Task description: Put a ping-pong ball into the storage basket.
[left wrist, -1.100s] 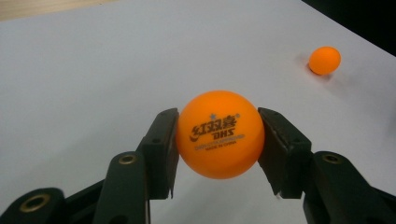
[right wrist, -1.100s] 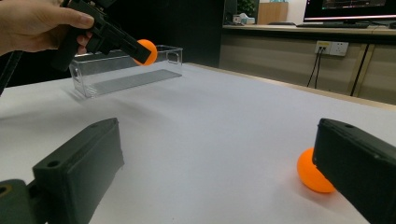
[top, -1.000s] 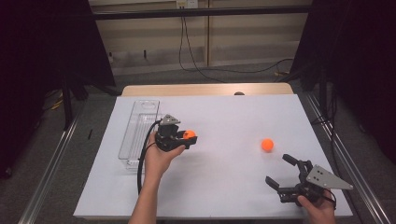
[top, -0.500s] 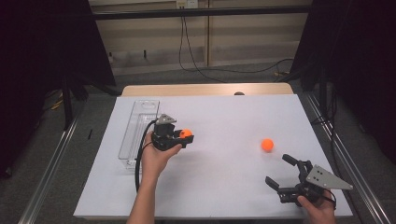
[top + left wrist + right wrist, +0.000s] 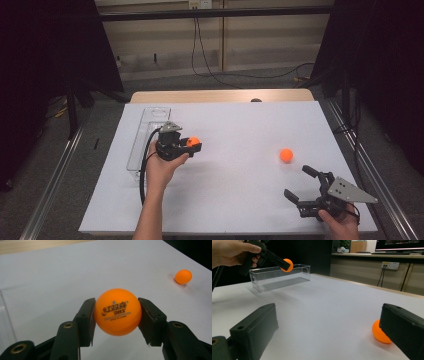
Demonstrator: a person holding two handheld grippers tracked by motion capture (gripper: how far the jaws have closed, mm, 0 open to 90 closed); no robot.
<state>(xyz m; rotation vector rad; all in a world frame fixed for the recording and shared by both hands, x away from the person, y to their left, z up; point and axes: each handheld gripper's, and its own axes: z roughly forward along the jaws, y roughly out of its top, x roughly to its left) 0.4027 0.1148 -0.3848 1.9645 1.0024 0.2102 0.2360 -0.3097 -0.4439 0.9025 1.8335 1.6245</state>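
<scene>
My left gripper [image 5: 194,144] is shut on an orange ping-pong ball [image 5: 192,141] and holds it above the white table, just right of a clear plastic box [image 5: 148,135]. In the left gripper view both pads press the printed ball [image 5: 117,312] from its sides. From the right gripper view the held ball [image 5: 287,265] hangs in front of the clear box [image 5: 279,277]. A second orange ball [image 5: 286,155] lies on the table at the right. My right gripper [image 5: 304,183] rests open near the front right edge, a little short of that ball [image 5: 380,333], with nothing between its fingers.
The white sheet [image 5: 235,125] covers the table, with a strip of bare wood [image 5: 220,96] along its far edge. Cables [image 5: 210,60] trail on the floor beyond. Metal rails [image 5: 55,175] run along both sides of the table.
The left gripper has drifted slightly left and away, toward the clear box, still holding its ball. The right gripper and the loose ball have not moved.
</scene>
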